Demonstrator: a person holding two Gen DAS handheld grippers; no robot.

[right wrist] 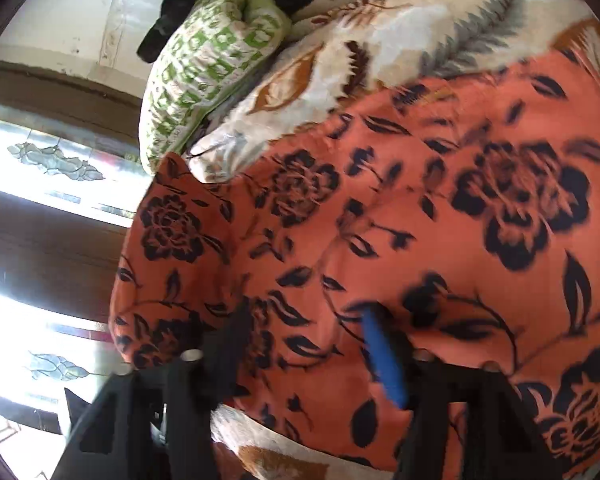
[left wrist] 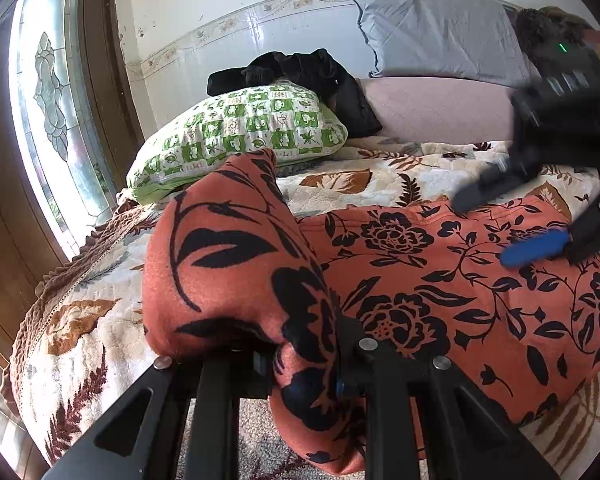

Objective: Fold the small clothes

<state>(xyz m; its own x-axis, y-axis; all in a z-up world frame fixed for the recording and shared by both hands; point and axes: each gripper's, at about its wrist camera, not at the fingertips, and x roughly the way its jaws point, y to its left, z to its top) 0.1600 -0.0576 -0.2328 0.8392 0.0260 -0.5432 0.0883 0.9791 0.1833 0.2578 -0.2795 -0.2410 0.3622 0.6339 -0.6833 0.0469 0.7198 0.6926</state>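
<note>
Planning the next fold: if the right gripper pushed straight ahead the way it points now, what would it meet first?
Most likely the orange floral garment: the right gripper is open just over it, angled down. Contact is unclear in the blur.

The soft rust-orange garment printed with black roses, leaves and curling vines [left wrist: 400, 264] fills the space ahead of both pairs of jaws, and a bunched part of it [left wrist: 236, 264] sits between the left gripper's [left wrist: 304, 364] matte black jaws. The right gripper [right wrist: 312, 340] has one black finger and one finger with a bright blue pad [right wrist: 384, 356], spread over the print. Under the garment lies a plush cream blanket with brown, rust and grey leaf and fern motifs [left wrist: 80, 332]. Beyond the left jaws rests a puffy pillow checked in green and white with small leaf drawings [left wrist: 240, 132], a crumpled black cloth [left wrist: 308, 76] behind it, and a plain grey pillow [left wrist: 440, 32] against a white wall.
</note>
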